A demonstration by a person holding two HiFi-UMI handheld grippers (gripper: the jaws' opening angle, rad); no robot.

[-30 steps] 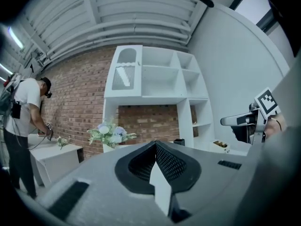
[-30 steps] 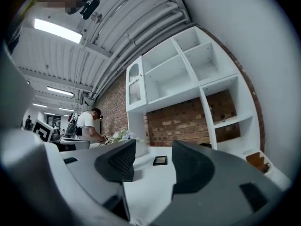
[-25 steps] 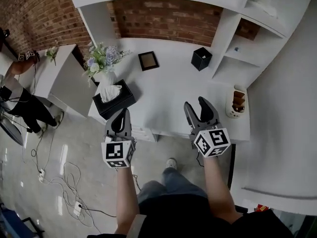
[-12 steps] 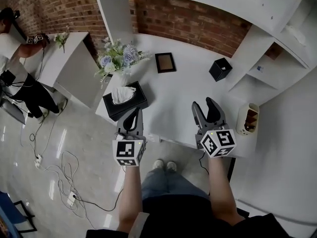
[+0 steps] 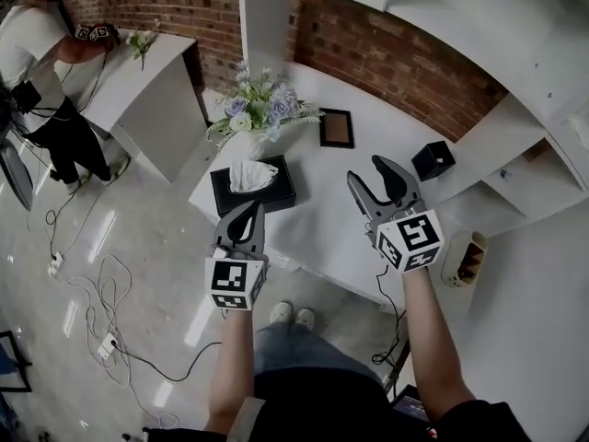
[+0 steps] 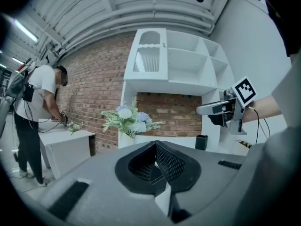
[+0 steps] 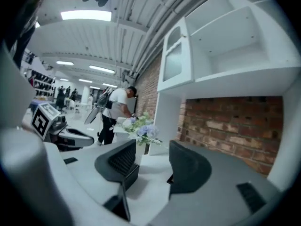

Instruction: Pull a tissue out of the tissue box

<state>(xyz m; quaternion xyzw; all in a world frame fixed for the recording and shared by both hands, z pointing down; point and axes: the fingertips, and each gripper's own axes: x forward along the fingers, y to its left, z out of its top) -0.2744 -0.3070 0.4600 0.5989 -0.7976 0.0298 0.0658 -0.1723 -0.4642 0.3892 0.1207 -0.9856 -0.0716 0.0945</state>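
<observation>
- The tissue box (image 5: 276, 194) is black and sits on the left corner of the white bench (image 5: 340, 224), just in front of a bunch of pale flowers (image 5: 262, 109).
- A white tissue (image 5: 250, 175) stands up out of the slot in the top of the box.
- The left gripper (image 5: 248, 208) points at the box. In the head view its fingers lie over the near edge of the box, and I cannot tell if they touch it.
- The left gripper view shows its fingers (image 6: 165, 160) pressed together, with nothing between them.
- The right gripper (image 5: 368, 170) hangs over the middle of the bench, well apart from the box. Its own view shows the fingers (image 7: 123, 160) wide apart and empty, with bare bench surface in the gap.
- Only the head view shows the tissue box and the tissue, along with a dark picture frame (image 5: 337, 128), a black square cup (image 5: 433, 160), and cables on the floor (image 5: 101, 339).
- The left gripper view looks over the box to the flowers, the brick wall and the white shelves. It also shows the right gripper from the side.
- Both gripper views show a person in a white shirt (image 6: 33, 121) standing at a separate white table. The head view shows this person from above.
- The right gripper view alone shows a long hall with ceiling lights behind that person.
- Each gripper's cube (image 5: 230, 284) carries black-and-white square patterns, not letters.
</observation>
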